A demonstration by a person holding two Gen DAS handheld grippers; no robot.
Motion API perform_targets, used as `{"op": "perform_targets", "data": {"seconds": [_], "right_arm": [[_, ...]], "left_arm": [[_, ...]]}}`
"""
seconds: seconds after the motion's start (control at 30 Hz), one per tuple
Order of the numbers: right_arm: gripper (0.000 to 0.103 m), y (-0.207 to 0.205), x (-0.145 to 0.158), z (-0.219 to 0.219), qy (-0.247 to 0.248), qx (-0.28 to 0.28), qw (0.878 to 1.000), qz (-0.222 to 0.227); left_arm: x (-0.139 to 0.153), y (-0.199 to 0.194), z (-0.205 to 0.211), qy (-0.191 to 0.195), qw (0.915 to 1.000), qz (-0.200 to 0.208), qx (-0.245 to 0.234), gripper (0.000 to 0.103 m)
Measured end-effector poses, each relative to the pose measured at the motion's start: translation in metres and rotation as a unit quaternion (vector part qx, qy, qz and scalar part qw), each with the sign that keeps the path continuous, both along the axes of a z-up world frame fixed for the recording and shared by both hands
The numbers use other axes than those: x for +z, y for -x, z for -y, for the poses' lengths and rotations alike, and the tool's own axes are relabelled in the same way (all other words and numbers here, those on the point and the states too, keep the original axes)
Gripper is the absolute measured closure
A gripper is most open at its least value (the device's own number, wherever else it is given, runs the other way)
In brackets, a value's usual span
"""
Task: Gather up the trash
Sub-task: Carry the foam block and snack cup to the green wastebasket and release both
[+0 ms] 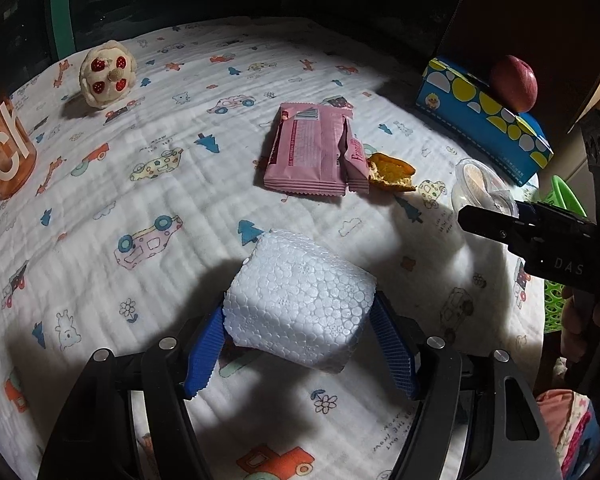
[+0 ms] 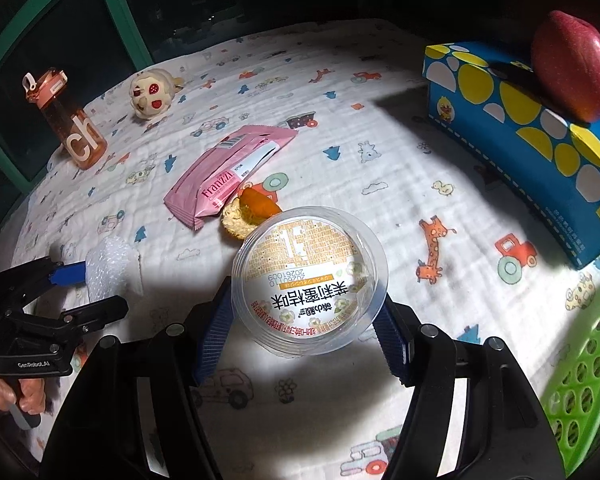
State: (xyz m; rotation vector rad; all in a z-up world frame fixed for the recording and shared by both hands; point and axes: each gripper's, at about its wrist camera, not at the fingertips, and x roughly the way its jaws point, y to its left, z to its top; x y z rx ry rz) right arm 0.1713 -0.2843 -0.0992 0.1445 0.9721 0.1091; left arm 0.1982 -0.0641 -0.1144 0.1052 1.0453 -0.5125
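Observation:
My left gripper (image 1: 300, 344) is shut on a white foam block (image 1: 300, 300), held just above the cloth; it also shows in the right wrist view (image 2: 112, 270). My right gripper (image 2: 304, 332) is shut on a clear plastic cup (image 2: 310, 280) with a printed lid; the cup also shows in the left wrist view (image 1: 480, 188). A pink snack wrapper (image 1: 312, 150) (image 2: 228, 176) lies mid-table. An orange peel piece (image 1: 392, 172) (image 2: 252, 210) lies beside it. A green perforated basket (image 2: 584, 384) sits at the right edge.
A patterned cloth (image 1: 160, 184) covers the table. A blue dotted box (image 2: 532, 132) with a red apple (image 2: 572, 64) on top stands at the back right. An orange bottle (image 2: 68, 120) and a plush toy (image 2: 154, 94) stand at the back left.

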Motion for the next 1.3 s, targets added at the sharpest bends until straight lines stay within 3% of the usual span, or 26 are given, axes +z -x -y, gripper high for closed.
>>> {"op": "perform_targets", "data": {"seconds": [0.33, 0.7, 1.3], "right_arm": [[0.038, 0.045, 0.028, 0.023, -0.001, -0.021, 0.999, 0.025], [0.038, 0.11, 0.057, 0.08, 0.0, -0.081, 0.995, 0.052], [0.038, 0.189, 0.061, 0.186, 0.016, -0.198, 0.979, 0.055]], "left_arm": [[0.026, 0.021, 0.026, 0.014, 0.9994, 0.017, -0.027, 0.035], [0.058, 0.051, 0.088, 0.037, 0.9952, 0.034, -0.085, 0.035], [0.095, 0.102, 0.225, 0.058, 0.9762, 0.056, -0.202, 0.035]]}}
